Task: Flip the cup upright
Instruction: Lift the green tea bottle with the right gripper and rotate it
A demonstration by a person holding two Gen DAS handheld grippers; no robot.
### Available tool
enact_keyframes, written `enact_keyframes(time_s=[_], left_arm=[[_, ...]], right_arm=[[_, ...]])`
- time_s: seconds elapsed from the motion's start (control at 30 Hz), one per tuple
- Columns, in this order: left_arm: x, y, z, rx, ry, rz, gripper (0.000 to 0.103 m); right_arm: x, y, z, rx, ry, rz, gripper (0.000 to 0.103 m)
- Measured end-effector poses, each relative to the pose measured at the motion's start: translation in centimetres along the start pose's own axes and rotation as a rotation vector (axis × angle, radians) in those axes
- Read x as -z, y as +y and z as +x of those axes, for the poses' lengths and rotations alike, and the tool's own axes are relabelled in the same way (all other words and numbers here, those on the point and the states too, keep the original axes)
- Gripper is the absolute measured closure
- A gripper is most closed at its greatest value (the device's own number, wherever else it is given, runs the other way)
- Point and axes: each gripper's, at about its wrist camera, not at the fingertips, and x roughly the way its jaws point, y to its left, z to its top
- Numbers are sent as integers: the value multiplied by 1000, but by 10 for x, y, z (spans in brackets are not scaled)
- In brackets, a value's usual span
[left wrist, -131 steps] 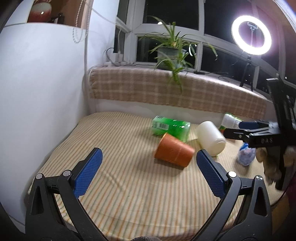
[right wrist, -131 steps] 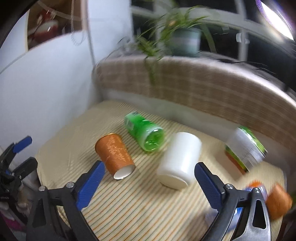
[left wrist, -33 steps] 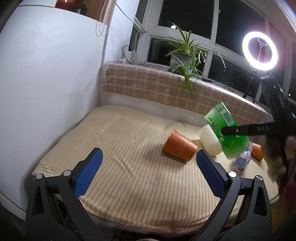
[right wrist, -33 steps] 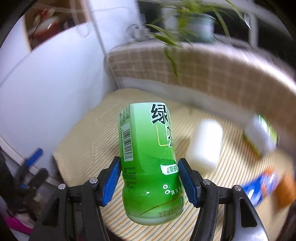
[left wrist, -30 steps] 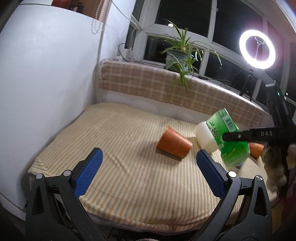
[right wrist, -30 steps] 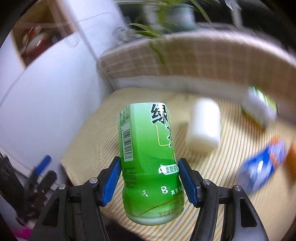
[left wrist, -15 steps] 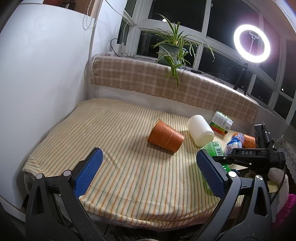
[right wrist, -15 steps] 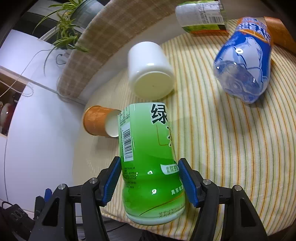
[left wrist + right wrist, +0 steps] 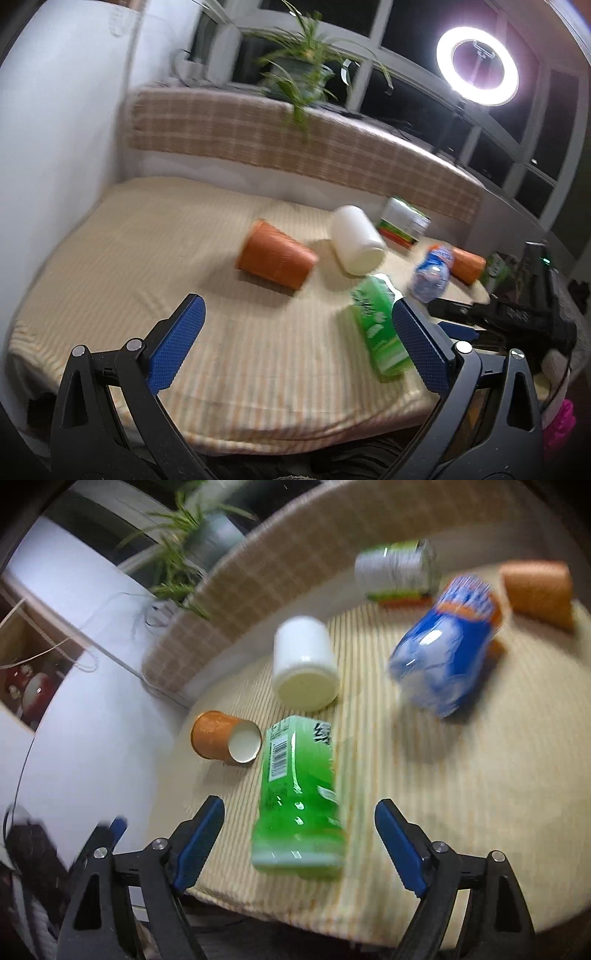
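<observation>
Both the left gripper [image 9: 295, 330] and right gripper [image 9: 299, 834] gape wide (empty) around the green cup [image 9: 299, 797].

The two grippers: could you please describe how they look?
Both the left gripper and the right gripper have black angular frames with silver rivets and blue textured finger pads. In the left wrist view, the right gripper's black body bears pale lettering, too blurred to read.

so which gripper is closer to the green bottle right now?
Right. The right gripper is open with the green bottle between its fingers, not touching. The left gripper is also open, aimed at the cushion; the bottle sits off by its right finger.
</observation>
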Motion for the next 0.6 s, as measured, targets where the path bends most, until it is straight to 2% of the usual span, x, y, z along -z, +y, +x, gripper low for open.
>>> enact_keyframes(time_s=[0.13, 0.17, 0.33, 0.4, 0.47, 0.6], left_arm=[[-4, -16, 30, 84, 87, -12, 1], [-5, -20, 38, 110, 114, -22, 4], [-3, -32, 81, 220, 249, -115, 7], [-3, -34, 94, 242, 283, -148, 10], [-3, -33, 109, 278, 330, -196, 18], [-2, -23, 139, 339, 433, -339, 21]], right_arm=[[16, -5, -38, 88, -84, -59, 17], [19, -6, -44, 110, -97, -68, 17], [40, -22, -77, 243, -142, -96, 16], [45, -34, -83, 258, -144, -74, 16], [49, -44, -87, 271, -146, -44, 16], [52, -60, -89, 278, -143, 2, 16]])
